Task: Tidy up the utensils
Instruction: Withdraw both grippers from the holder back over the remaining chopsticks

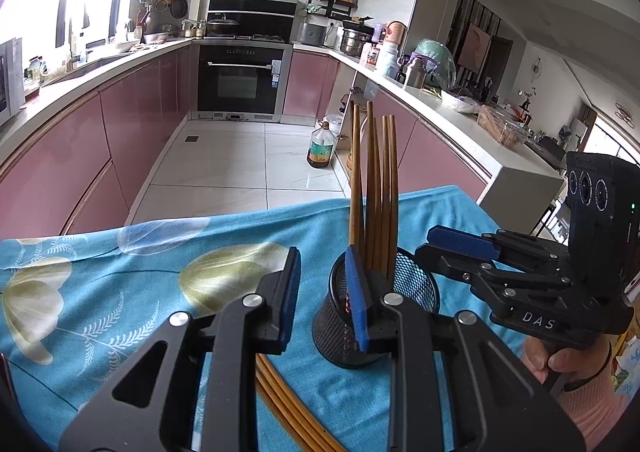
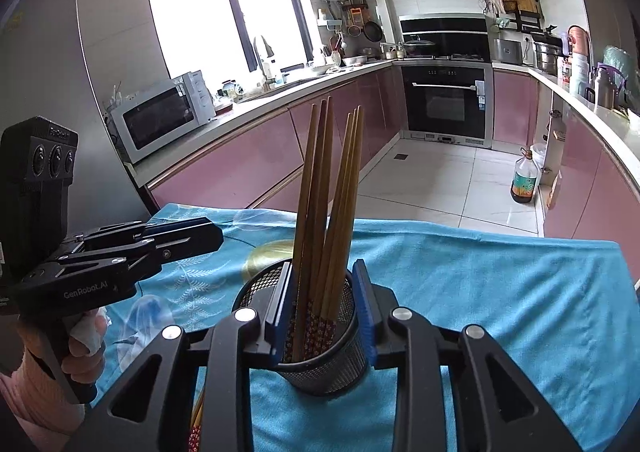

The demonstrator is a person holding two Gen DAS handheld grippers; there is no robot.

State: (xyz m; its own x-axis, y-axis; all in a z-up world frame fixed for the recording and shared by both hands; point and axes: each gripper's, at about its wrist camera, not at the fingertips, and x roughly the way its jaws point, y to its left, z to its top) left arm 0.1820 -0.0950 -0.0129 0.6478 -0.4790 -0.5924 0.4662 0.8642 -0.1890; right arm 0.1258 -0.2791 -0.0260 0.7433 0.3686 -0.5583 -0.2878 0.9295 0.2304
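Right wrist view showed the right claw (image 2: 322,312) slightly parted, straddling light, stiff, slippery brown wooden chopsticks (image 2: 324,212) upright in a black mesh cup (image 2: 320,368) on the blue-clothed counter (image 2: 500,312), best pinched mid-shaft.

Table under a turquoise cloth (image 1: 120,284) with pale flower and fern print, cloth wrinkled, covers the whole top, far edge drops off toward the tiled floor. Directly on it: a black mesh cup (image 2: 320,332), upright, sitting between the right gripper's (image 2: 322,316) fingers and just right of the left gripper's (image 1: 324,300) right finger. Loose brown chopsticks (image 1: 288,404) lie flat on the cloth under the left gripper, running back toward the camera; ends hidden by the gripper body. Same bundle shows at the lower left of the right gripper, patterned ends visible. Rest of cloth bare.
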